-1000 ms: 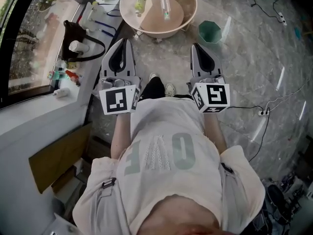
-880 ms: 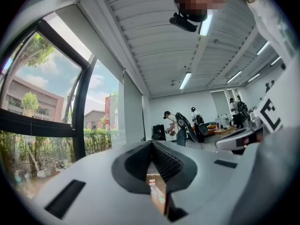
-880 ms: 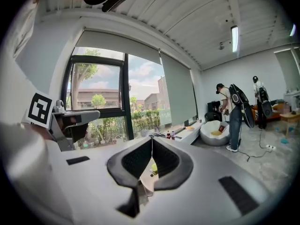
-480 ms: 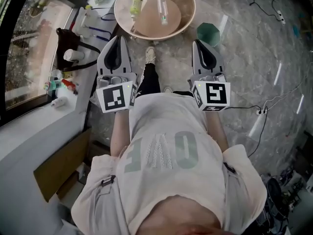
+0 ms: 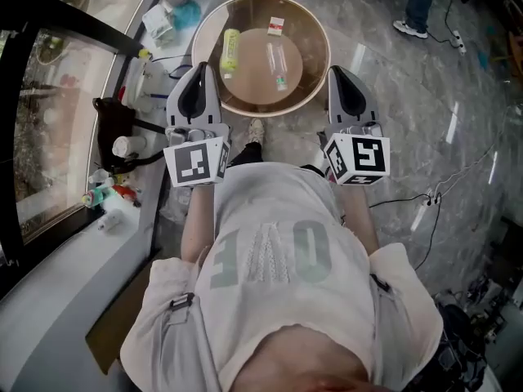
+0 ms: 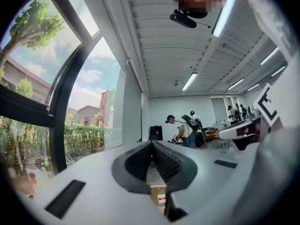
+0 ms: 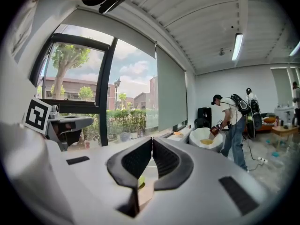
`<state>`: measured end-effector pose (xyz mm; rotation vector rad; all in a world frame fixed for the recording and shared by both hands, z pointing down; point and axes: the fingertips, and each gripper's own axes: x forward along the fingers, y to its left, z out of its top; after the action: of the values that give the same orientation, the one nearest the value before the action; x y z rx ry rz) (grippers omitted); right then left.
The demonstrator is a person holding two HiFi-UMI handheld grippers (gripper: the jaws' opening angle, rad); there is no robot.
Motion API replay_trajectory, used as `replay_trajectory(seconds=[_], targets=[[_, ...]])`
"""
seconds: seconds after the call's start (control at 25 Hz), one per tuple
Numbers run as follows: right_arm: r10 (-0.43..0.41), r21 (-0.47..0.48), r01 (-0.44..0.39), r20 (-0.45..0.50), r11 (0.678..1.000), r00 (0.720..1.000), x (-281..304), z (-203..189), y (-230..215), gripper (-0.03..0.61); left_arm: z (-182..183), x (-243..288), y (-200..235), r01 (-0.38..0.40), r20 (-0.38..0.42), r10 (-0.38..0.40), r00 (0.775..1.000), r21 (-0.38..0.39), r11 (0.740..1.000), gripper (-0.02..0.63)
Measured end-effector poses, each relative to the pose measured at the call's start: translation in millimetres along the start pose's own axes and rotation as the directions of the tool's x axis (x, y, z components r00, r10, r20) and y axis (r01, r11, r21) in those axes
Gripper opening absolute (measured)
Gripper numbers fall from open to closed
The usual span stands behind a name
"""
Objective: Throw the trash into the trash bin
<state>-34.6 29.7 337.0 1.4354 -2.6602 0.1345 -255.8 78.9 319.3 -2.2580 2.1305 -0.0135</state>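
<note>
Left gripper (image 5: pixel 199 70) and right gripper (image 5: pixel 340 73) both have jaws shut on nothing, so nudging the yellow bottle (image 5: pixel 231 49) on the tabletop (image 5: pixel 249 84) like that could roll it off.

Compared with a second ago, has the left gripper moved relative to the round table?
Yes, forward: the left gripper now lies beside the left rim of the round table, no longer short of its near edge.

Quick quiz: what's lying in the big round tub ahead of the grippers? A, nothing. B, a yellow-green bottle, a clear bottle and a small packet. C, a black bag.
B: the head view shows a yellow-green bottle, a clear bottle and a small packet inside the round tub.
</note>
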Motion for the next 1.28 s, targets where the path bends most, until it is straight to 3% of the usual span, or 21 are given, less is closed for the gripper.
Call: replay_trajectory(seconds=[0.2, 0.52, 0.68, 1.08, 1.28], targets=[[-0.029, -0.033, 0.029, 0.007, 0.999, 1.000, 68, 14, -3, 0.015, 5, 57, 40, 0.011, 0.027, -0.010, 1.000, -0.040, 0.999, 0.012], [-0.098, -0.018, 0.098, 0.007, 0.995, 0.995, 111, 20, -20, 0.015, -4, 119, 78, 0.003, 0.054, 0.001, 0.999, -0.075, 0.997, 0.012], [-0.087, 0.015, 0.087, -0.016, 0.996, 0.996, 113, 13, -25, 0.015, 8, 128, 77, -0.012, 0.089, 0.017, 0.996, -0.047, 0.999, 0.012], [0.044, 0.125, -0.037, -0.052, 0.991, 0.998, 126, 8, -33, 0.015, 22, 138, 51, -0.074, 0.124, 0.076, 0.989, -0.021, 0.997, 0.012], [-0.022, 0.091, 0.025, -0.030, 0.995, 0.999, 126, -5, -49, 0.017, 9, 150, 29, -0.041, 0.099, 0.044, 0.994, -0.028, 0.999, 0.012]])
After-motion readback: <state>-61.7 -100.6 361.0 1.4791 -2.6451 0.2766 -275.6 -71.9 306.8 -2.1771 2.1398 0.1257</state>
